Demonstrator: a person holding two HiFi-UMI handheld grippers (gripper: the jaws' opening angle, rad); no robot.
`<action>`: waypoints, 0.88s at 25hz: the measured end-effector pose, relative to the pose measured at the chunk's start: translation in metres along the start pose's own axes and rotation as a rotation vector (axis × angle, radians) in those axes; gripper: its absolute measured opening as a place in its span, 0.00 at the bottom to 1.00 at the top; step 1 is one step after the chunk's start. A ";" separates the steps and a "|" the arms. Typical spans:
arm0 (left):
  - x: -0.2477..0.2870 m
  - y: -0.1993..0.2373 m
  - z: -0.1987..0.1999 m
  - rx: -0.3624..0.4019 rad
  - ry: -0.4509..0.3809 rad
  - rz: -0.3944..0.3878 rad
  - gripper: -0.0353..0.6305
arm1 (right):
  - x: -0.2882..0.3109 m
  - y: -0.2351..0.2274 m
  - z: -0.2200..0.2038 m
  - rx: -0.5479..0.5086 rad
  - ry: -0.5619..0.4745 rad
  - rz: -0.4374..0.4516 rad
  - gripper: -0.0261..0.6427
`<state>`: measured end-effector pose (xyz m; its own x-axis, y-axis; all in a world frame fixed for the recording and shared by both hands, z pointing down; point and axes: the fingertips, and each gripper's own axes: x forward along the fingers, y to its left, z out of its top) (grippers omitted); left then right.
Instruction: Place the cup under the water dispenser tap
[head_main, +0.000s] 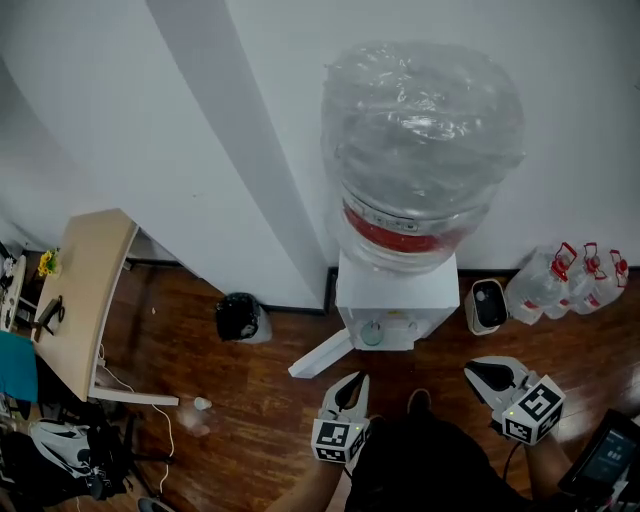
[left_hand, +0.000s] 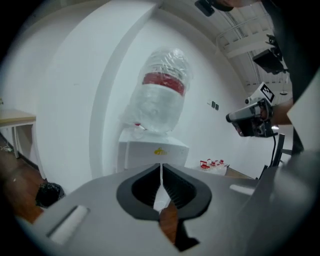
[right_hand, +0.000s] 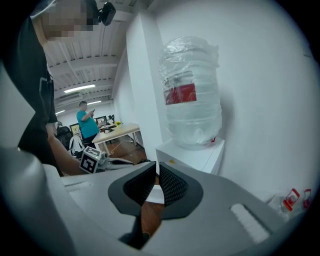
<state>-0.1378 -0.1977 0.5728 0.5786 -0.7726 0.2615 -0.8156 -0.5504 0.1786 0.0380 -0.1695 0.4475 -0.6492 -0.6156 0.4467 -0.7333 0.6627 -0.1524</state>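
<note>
While the person holds both tongs short of the water dispenser (head_main: 395, 300), the head view looks steeply down on it at the centre, with its big plastic-wrapped bottle (head_main: 420, 150) at 12 o'clock. What looks like the cup (head_main: 372, 334), a small pale round rim, sits in the dispenser's front recess, beneath the taps, with no tongs touching it. The left gripper (head_main: 349, 380) is at 6 o'clock and the right gripper (head_main: 480, 373) at 5 o'clock; both are well apart from the cup. A black bin (head_main: 238, 318) stands on the wooden floor at 8 o'clock, a pale desk (head_main: 85, 290) at 9 o'clock, and spare bottles (head_main: 565, 280) with red caps at 3 o'clock.

From the left gripper view, this tool's jaws are clenched tip to tip at 6 o'clock, with nothing gripped. The bottle (left_hand: 160, 100) and the dispenser's white top (left_hand: 150, 152) rise behind them at the centre. The other gripper shows at 3 o'clock.

From the right gripper view, the jaws at 6 o'clock are drawn together to a narrow slit and grasp nothing. The bottle (right_hand: 192, 100) stands at 1 o'clock on the white dispenser (right_hand: 192, 155). At 9 o'clock are the other gripper's marker cube, a desk, and a person in a teal shirt (right_hand: 86, 122) farther back.
</note>
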 end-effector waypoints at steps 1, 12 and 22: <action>-0.006 -0.002 0.009 -0.001 -0.018 -0.005 0.06 | -0.002 0.005 0.001 -0.001 -0.005 -0.004 0.07; -0.037 -0.040 0.087 0.008 -0.159 -0.069 0.06 | -0.027 0.025 0.006 0.043 -0.085 -0.014 0.07; -0.053 -0.080 0.133 -0.005 -0.171 -0.022 0.06 | -0.056 0.003 0.032 0.050 -0.155 0.029 0.04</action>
<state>-0.1020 -0.1549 0.4188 0.5886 -0.8031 0.0923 -0.8025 -0.5667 0.1869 0.0660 -0.1465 0.3937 -0.6911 -0.6572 0.3007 -0.7201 0.6617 -0.2089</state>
